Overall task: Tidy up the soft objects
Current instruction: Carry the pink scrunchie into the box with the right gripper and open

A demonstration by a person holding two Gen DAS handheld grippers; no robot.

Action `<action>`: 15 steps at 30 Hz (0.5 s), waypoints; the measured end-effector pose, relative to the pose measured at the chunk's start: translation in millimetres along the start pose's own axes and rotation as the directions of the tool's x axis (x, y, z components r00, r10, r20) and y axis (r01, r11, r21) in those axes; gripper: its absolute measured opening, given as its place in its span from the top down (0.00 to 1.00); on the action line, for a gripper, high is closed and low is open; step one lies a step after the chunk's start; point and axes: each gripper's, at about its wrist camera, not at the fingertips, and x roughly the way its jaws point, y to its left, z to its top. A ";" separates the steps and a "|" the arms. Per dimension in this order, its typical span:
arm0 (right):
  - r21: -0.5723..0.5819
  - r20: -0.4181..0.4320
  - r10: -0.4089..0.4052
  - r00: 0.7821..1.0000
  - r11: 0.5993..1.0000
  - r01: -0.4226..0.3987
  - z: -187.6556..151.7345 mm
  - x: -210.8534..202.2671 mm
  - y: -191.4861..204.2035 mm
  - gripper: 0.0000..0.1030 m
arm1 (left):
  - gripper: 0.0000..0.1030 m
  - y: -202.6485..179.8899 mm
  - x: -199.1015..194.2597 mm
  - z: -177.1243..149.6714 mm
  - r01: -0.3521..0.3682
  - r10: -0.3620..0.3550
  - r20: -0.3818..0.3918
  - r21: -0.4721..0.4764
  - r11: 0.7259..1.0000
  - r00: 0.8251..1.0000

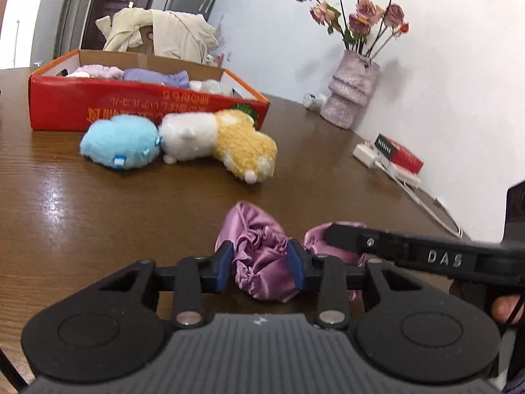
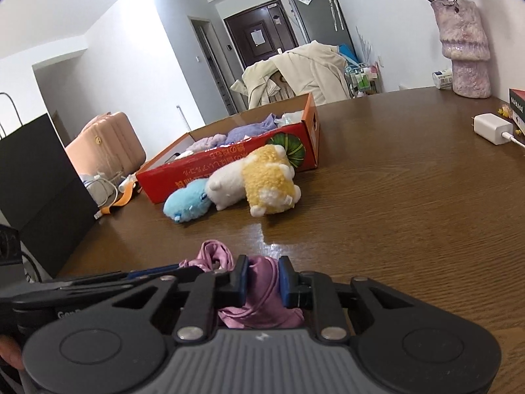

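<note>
Nearest the cameras, the left hand-held gripper [image 1: 261, 267] is clamped on a crumpled purple satin cloth [image 1: 259, 256], its blue pads [image 1: 297, 262] pressing into the gathered folds. The right hand-held gripper [image 2: 262, 277] pinches the other end of the same cloth [image 2: 262, 292] between narrowly set pads, and its black finger [image 1: 347, 238] reaches in from the right in the left wrist view. The cloth sits at the near edge of the brown wooden tabletop [image 1: 98, 203].

Further back, three plush toys lie side by side, touching: a blue one [image 1: 119, 139], a white one [image 1: 188, 138] and a yellow one [image 1: 244, 149]. Just behind them stands an open red cardboard box [image 1: 65, 105] holding lilac and white soft items [image 1: 154, 77].

At the far right, against the white wall, a textured pink vase [image 1: 351, 93] carries dried roses [image 1: 361, 10], with a white charger [image 2: 492, 128] and a red box [image 1: 398, 154] nearby on the tabletop. Beyond the tabletop, a cream coat [image 2: 302, 69] drapes over a chair.
</note>
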 end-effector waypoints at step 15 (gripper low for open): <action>-0.044 0.064 0.045 0.997 0.998 -0.042 21.1 -14.6 28.7 0.92 | 0.89 1.4 -47.0 31.1 0.033 -0.036 0.165 0.022 0.999 0.986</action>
